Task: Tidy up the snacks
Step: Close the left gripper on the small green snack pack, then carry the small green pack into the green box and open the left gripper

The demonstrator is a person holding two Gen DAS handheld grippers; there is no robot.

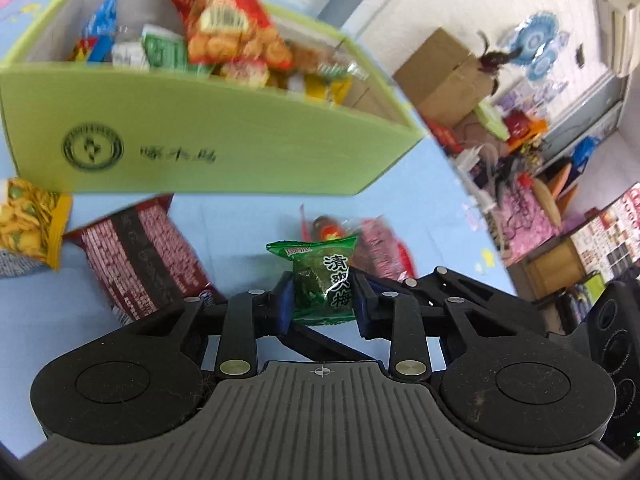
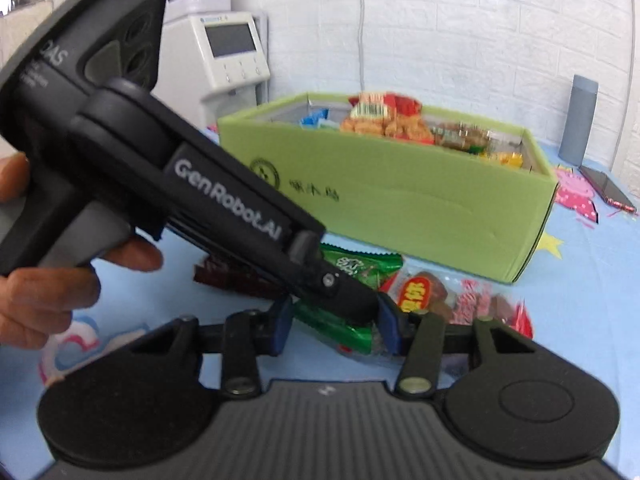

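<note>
My left gripper (image 1: 323,300) is shut on a small green candy packet (image 1: 324,276), which stands upright between its blue pads (image 1: 283,304). A green cardboard box (image 1: 240,148) heaped with snack packets stands behind it on the blue tablecloth. In the right wrist view, my right gripper (image 2: 335,328) is low over the table. Both its blue pads (image 2: 389,326) press on a green packet (image 2: 360,266). The left gripper (image 2: 356,306), held by a hand (image 2: 48,292), reaches into that same gap from the upper left. I cannot tell whether both grip one packet.
A dark red packet (image 1: 148,256) and a yellow one (image 1: 28,228) lie left of the green box (image 2: 400,208). Red (image 2: 424,292) and pink (image 2: 476,304) packets lie close by. A grey cylinder (image 2: 580,120) and a phone (image 2: 608,188) sit at the far right.
</note>
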